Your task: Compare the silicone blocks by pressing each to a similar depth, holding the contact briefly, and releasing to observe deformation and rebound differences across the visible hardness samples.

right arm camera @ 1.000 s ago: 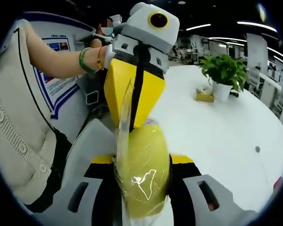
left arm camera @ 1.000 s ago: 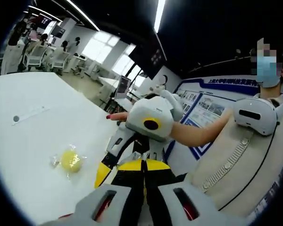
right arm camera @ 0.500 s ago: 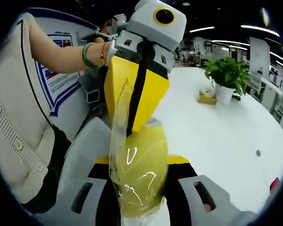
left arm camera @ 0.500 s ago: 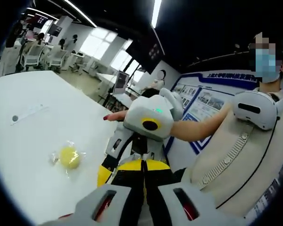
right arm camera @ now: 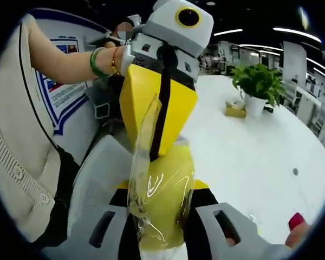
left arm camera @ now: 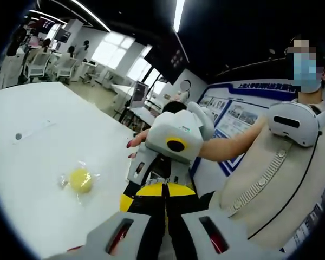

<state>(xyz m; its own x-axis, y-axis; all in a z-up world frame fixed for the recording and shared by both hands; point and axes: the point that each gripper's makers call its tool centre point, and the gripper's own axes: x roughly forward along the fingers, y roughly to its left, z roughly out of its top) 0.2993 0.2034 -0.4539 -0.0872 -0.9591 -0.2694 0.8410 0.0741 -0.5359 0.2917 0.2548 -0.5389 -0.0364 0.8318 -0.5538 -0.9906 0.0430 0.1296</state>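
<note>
Right gripper (right arm camera: pixel 161 214), seen in the right gripper view, has its jaws pressed in on a yellow silicone block (right arm camera: pixel 165 189) wrapped in clear plastic, the block squeezed between the two jaws and held up off the white table (right arm camera: pixel 249 146). A loose flap of the wrap rises from the block and lies across the yellow jaws of the left gripper (right arm camera: pixel 158 116), which reaches in from above and meets the top of the block; its jaws stand close together with a dark seam between them, but whether they pinch the block or the wrap cannot be told. A hand (right arm camera: pixel 115 59) with a green bangle holds that gripper. At the table's far edge stands a potted plant (right arm camera: pixel 258 86) with a small yellow box (right arm camera: pixel 235 111) just beside it. In the left gripper view the left gripper (left arm camera: pixel 163 197) points at the right gripper (left arm camera: pixel 168 146), and a hand (left arm camera: pixel 141 140) with red nails holds the latter. A second yellow silicone block (left arm camera: pixel 80 180), also in clear wrap, lies alone on the white table (left arm camera: pixel 32 157), well apart from both grippers and away from its edges. A person in a cream cardigan (left arm camera: pixel 271 179) sits behind the grippers.
</note>
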